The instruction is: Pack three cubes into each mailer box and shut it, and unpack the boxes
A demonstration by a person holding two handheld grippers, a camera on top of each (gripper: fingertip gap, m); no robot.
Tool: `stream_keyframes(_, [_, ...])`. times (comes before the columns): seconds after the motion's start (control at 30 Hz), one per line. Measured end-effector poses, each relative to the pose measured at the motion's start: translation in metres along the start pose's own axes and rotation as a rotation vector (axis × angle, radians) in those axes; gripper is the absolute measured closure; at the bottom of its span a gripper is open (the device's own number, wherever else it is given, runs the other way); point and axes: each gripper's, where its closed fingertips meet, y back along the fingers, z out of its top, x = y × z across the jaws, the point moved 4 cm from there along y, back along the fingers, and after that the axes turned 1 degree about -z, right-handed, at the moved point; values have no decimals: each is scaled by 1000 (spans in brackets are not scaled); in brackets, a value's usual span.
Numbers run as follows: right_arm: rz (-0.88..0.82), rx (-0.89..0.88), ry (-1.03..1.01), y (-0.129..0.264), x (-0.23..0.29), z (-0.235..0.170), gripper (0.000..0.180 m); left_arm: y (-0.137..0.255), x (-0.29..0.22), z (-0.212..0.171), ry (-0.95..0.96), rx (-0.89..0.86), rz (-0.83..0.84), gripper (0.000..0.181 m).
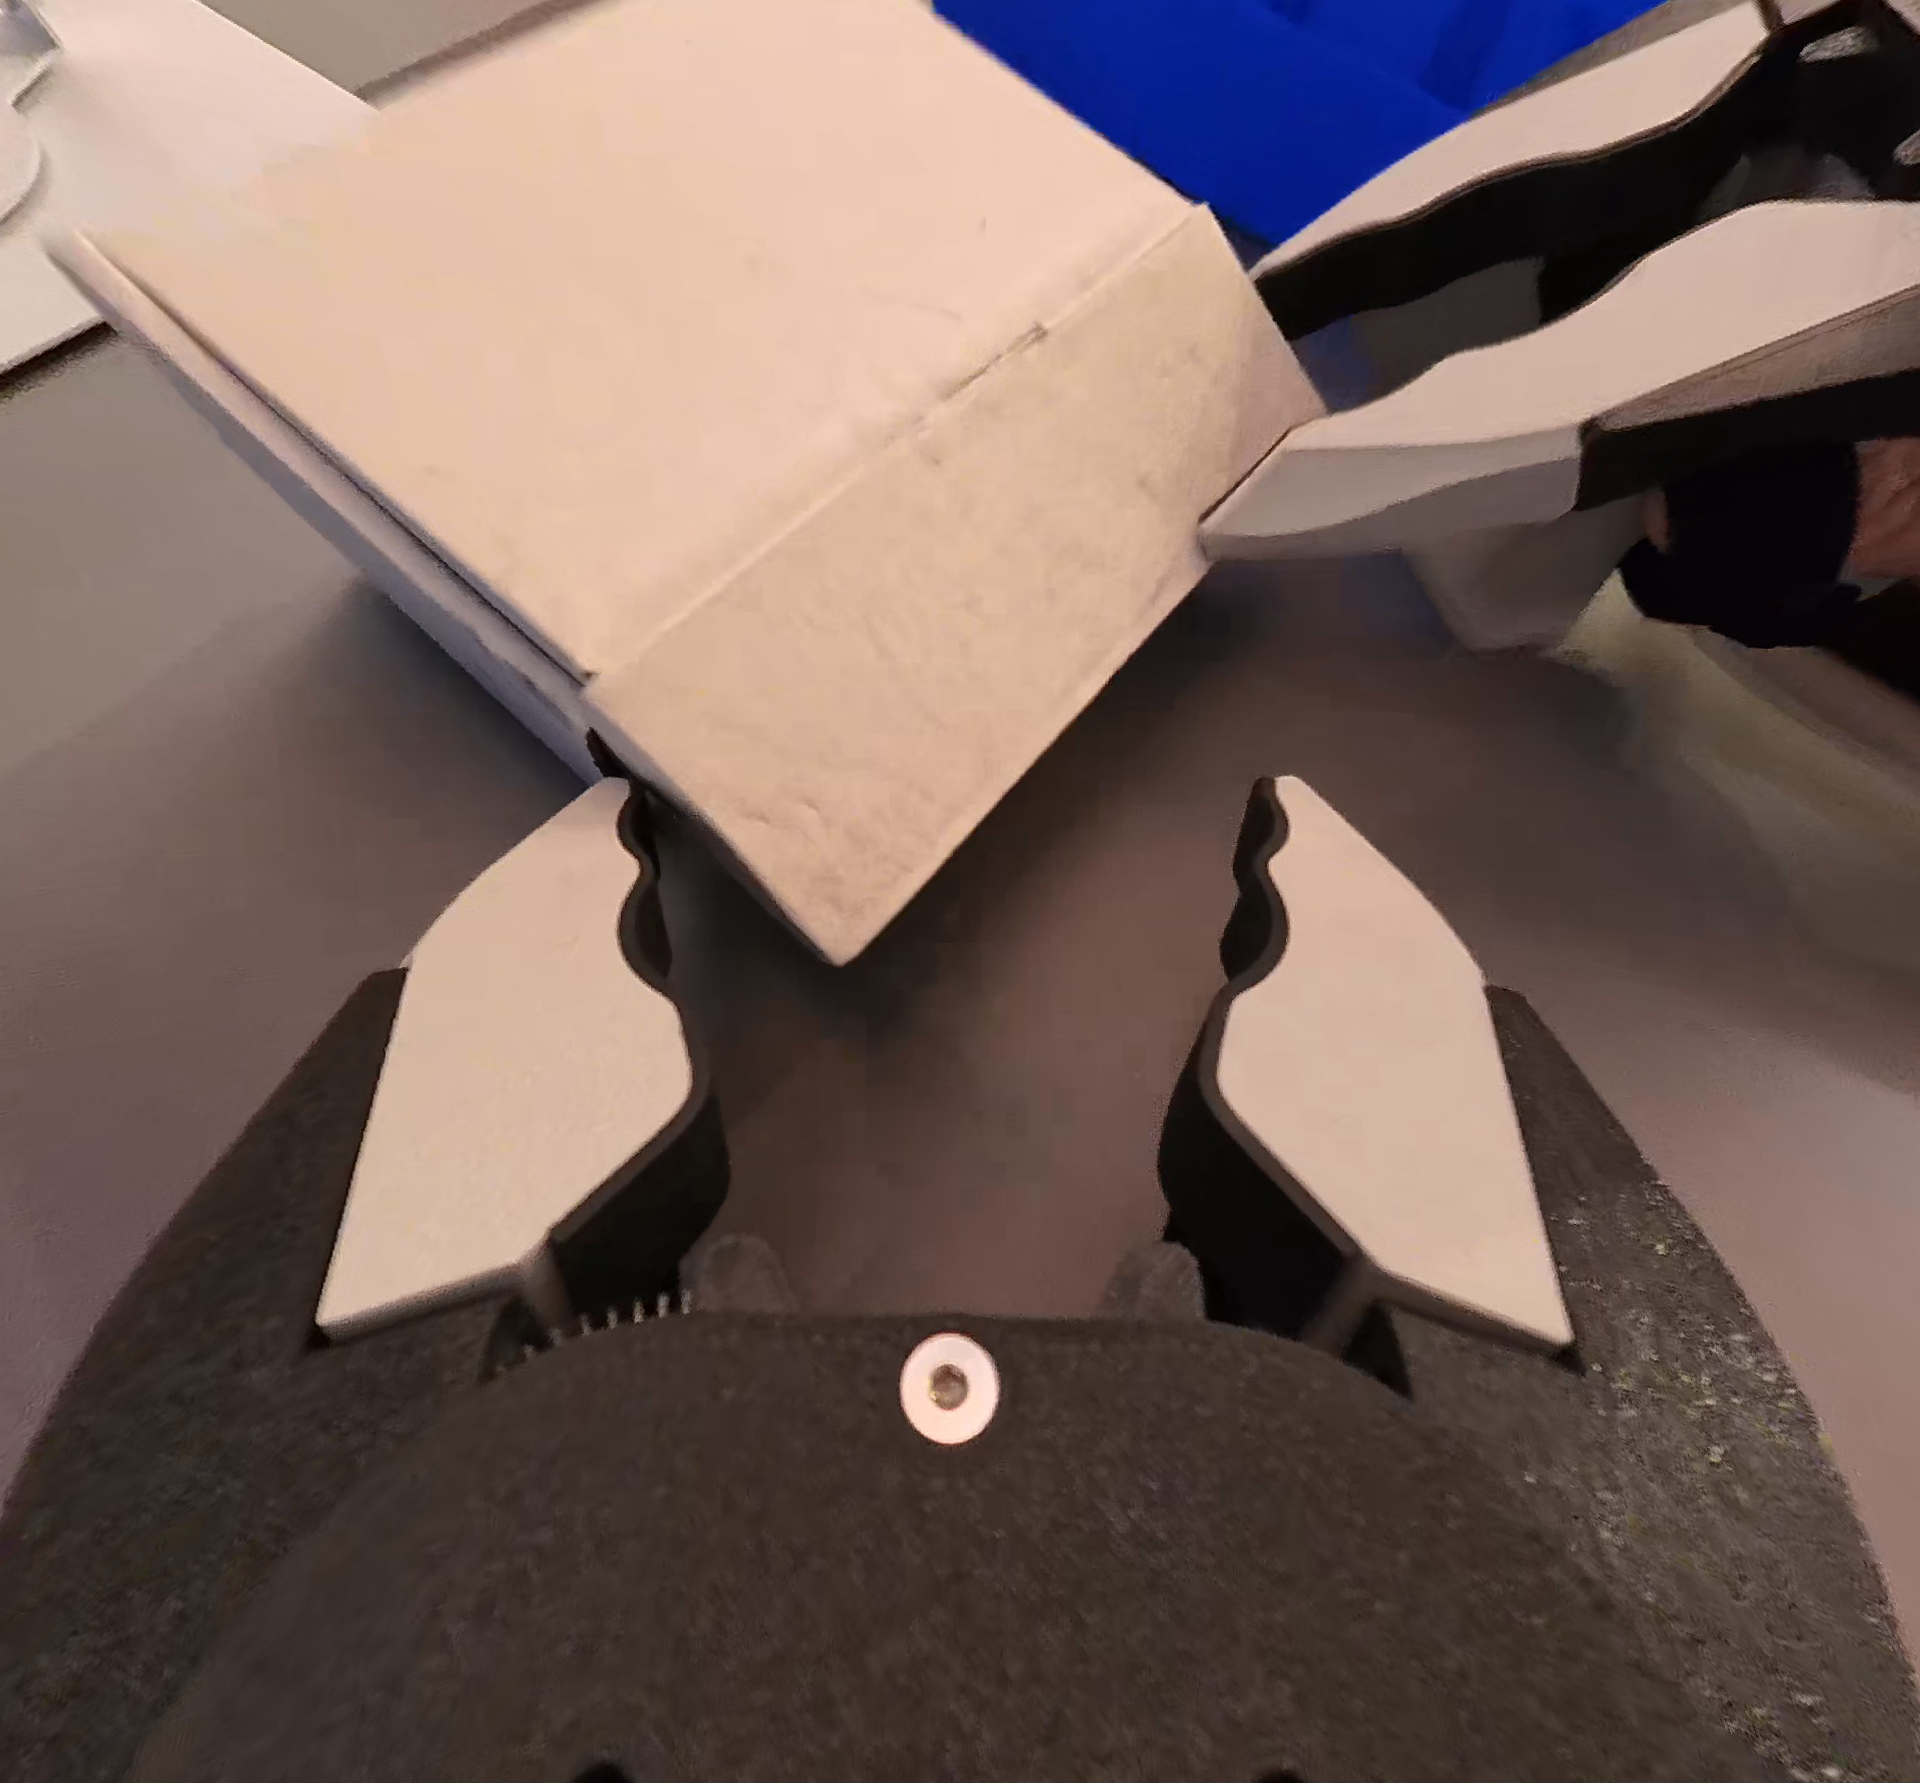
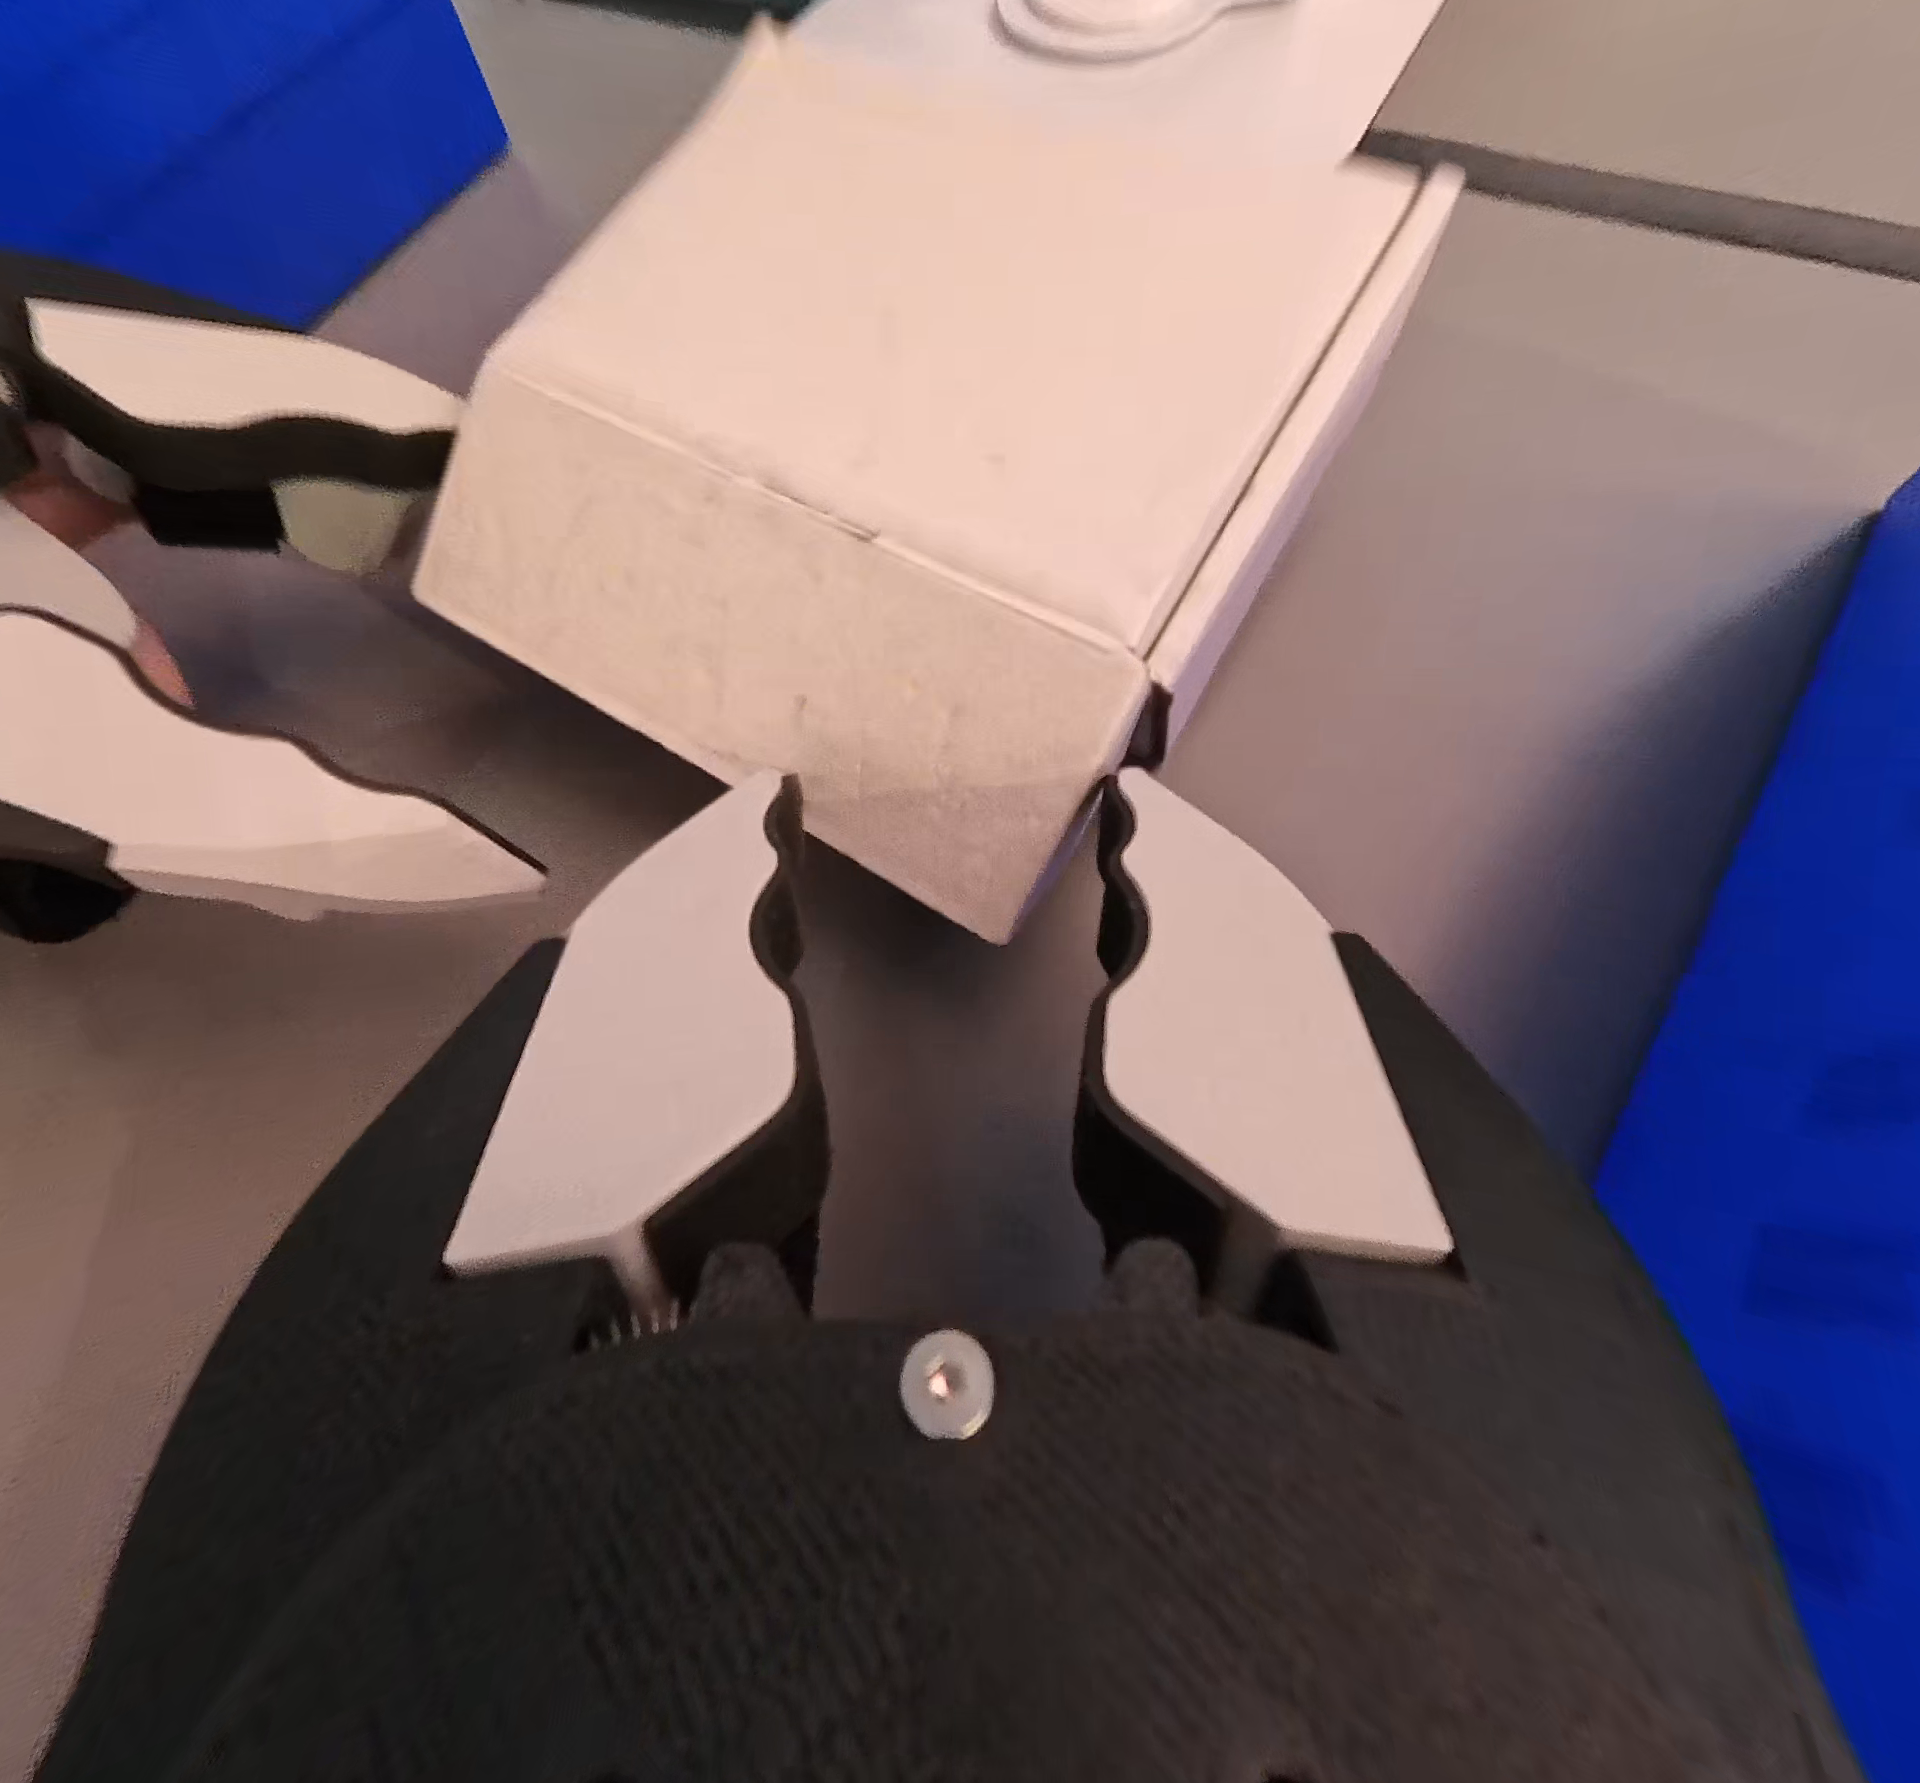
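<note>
From left to right: our left gripper (image 1: 951, 824) has its fingers wide apart and holds nothing. The white mailer box (image 1: 727, 362) lies on the grey desk (image 1: 187, 798) just ahead of them, its near corner reaching between the fingertips. Our right gripper (image 2: 945, 788) is at the box's other front corner, with fingers apart and nothing between them. Blue bins (image 2: 187, 50) stand behind and at the right of the fingers. The lid lies down, but the front flap seems only folded over, not tucked, so we judge the closing is nearly done. We see no cubes; whether three are inside, we cannot tell. Other boxes and the unpacking seem to remain.
</note>
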Motion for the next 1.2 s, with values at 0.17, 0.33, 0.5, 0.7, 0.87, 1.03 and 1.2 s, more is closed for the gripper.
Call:
stream_keyframes(0.17, [-108, 104, 130, -11, -2, -13, 123, -5, 0, -3, -10, 44, -3, 75])
stream_keyframes(0.33, [-116, 78, 118, -12, -2, -10, 122, -9, 3, -1, -26, 51, 20, 71])
stream_keyframes(0.5, [-93, 8, 28, -5, -8, -2, 121, -10, 6, 1, -21, 47, 33, 74])
stream_keyframes(0.7, [-92, -14, 12, -1, -13, -1, 117, -11, 9, 1, -27, 50, 52, 76])
stream_keyframes(0.87, [-126, -37, 34, -11, -13, 0, 109, -13, 18, -2, -27, 80, 103, 74])
stream_keyframes(1.03, [-227, -38, 63, -25, -24, 8, 102, -20, 29, 4, -13, 85, 109, 69])
stream_keyframes(1.2, [-148, 24, 36, -40, -26, 9, 96, -27, 36, 10, -27, 80, 97, 63])
